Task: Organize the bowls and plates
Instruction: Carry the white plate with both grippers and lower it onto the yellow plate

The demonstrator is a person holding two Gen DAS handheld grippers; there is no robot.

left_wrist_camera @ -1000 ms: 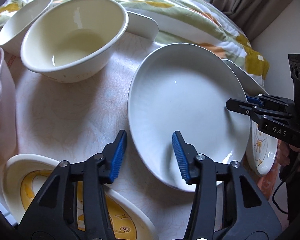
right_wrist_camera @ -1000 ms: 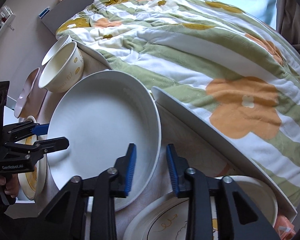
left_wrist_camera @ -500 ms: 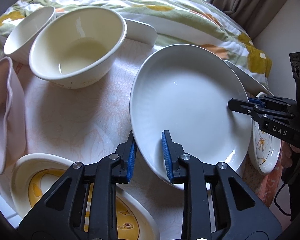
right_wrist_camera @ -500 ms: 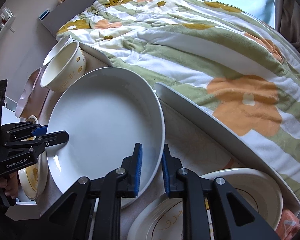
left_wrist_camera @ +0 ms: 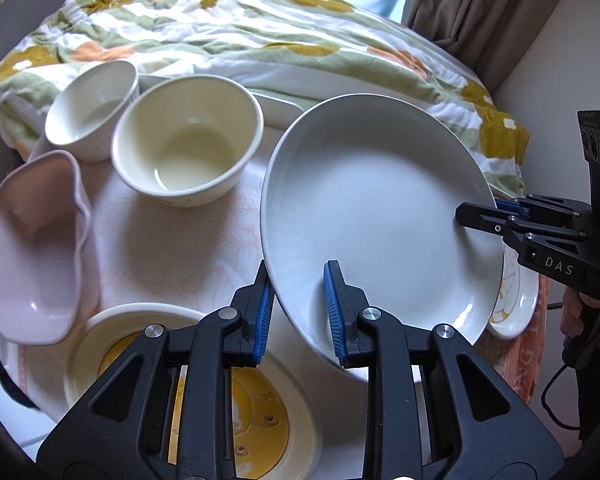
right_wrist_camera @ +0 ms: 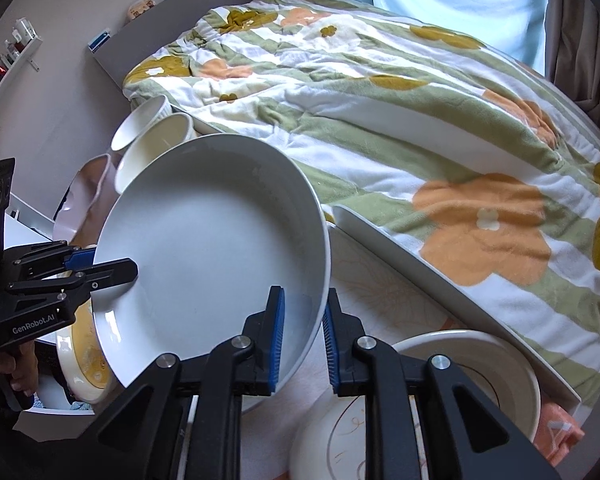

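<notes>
Both tongs clench the big white plate's rim: left tongs [left_wrist_camera: 297, 312] near edge, right tongs [right_wrist_camera: 303, 338] opposite, plate [left_wrist_camera: 376, 216] tilted between.

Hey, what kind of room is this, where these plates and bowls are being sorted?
Most likely a bedroom: a bed with a flowered blanket lies right beside the small table, curtains hang at a window behind it, and a wall shelf holds small items.
</notes>
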